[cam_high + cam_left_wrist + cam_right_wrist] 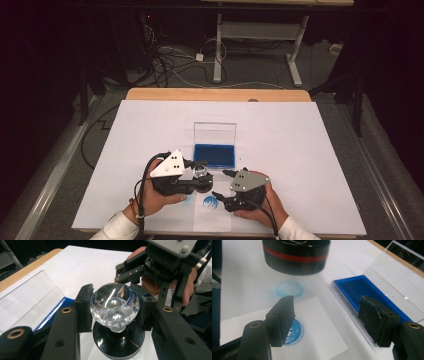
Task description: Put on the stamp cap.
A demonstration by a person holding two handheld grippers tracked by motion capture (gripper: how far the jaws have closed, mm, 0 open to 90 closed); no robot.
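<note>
The left gripper [115, 306] was clamped tight on the clear faceted knob [114, 305] of a round black stamp [118, 341], and it held that stamp just above the white sheet, near the blue ink pad [214, 155] in its open clear case. The right gripper [332, 320] hovered with its jaws spread wide and empty over the paper slip [312, 322], a crisp blue stamped circle [294, 333] beside its left jaw and a fainter blue ring [289, 288] beyond.

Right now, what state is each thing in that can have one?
Left hand-held gripper: shut on the stamp's clear knob.
Right hand-held gripper: open, holding nothing.
Stamp: lifted off the table.
Ink pad case: open, clear lid upright.
Paper slip: flat, printed with a blue seal.
</note>
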